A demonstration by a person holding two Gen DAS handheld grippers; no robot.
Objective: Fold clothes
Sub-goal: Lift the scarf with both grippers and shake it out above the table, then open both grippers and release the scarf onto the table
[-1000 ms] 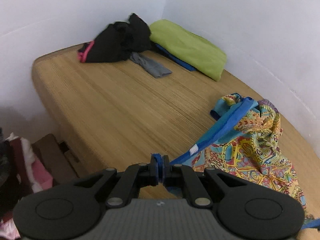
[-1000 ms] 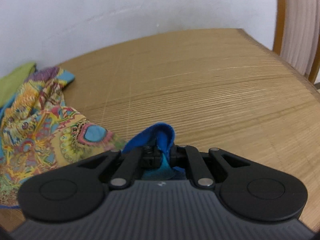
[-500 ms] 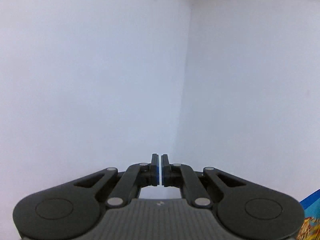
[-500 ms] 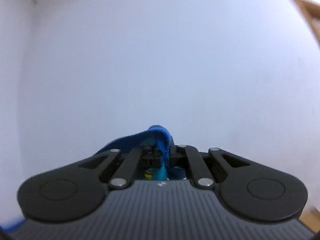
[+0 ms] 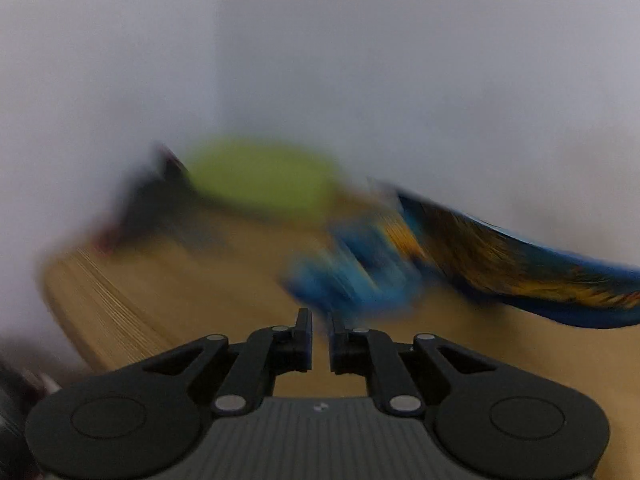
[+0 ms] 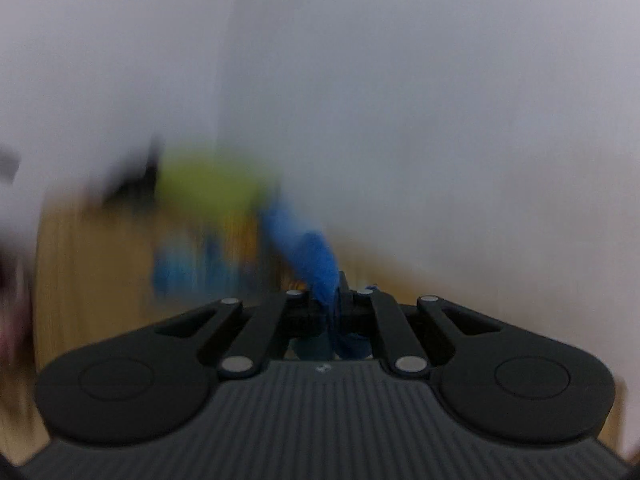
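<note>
Both views are blurred by motion. The blue and yellow patterned garment [image 5: 500, 264] hangs in the air above the woven mat [image 5: 168, 300], stretching from the middle to the right edge of the left wrist view. My left gripper [image 5: 320, 326] has its jaws slightly apart with nothing between them. My right gripper [image 6: 334, 292] is shut on the garment's blue edge [image 6: 312, 252], and the cloth trails away to the left of it [image 6: 200, 264].
A lime green pillow [image 5: 260, 180] lies at the far end of the mat in the room corner; it also shows in the right wrist view [image 6: 208, 180]. Dark clothes [image 5: 152, 204] sit left of it. White walls stand behind.
Both grippers swung up toward the wall and now tilt back down to the mat. The left gripper let go of the blue edge and opened slightly. The right keeps its hold.
</note>
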